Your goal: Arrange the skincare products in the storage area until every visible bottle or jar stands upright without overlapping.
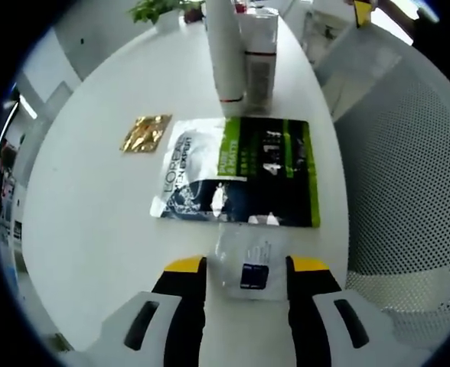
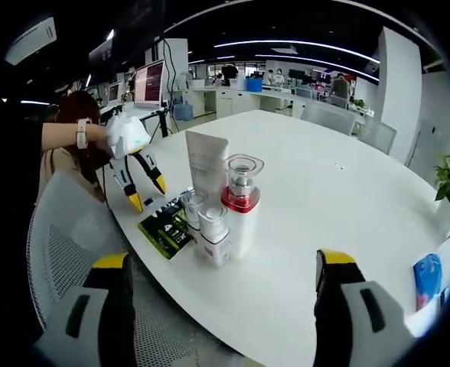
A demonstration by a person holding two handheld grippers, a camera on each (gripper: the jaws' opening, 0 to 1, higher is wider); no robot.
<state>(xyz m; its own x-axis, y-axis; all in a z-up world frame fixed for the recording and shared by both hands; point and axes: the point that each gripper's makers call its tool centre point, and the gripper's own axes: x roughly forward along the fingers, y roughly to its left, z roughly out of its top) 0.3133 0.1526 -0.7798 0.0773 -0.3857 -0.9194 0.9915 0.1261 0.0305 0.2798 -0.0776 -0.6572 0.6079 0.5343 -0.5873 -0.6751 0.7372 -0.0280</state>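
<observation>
On the round white table, near the edge by a mesh chair, stands a tight cluster of skincare items: a tall white tube, a pump bottle with a red band and clear cap, and two small white bottles in front, all upright and touching or nearly touching. Whether any overlap is hard to judge from the right gripper view.

In the left gripper view, a green-and-black sachet pack lies flat just in front of the tube and the pump bottle. A small clear sachet lies flat beyond it, between the jaws of the left gripper. Jaws are spread apart on either side of it, nothing clamped. A gold foil packet lies apart to one side.

The right gripper hangs back from the cluster, jaws wide, holding nothing. The left gripper also shows in the right gripper view, above the sachet pack, held by a person's hand.

Progress, as judged: bottles and tube appear done, standing. Flat sachets and the foil packet are not arranged; the small clear sachet looks like the item in hand next. Task partway.
</observation>
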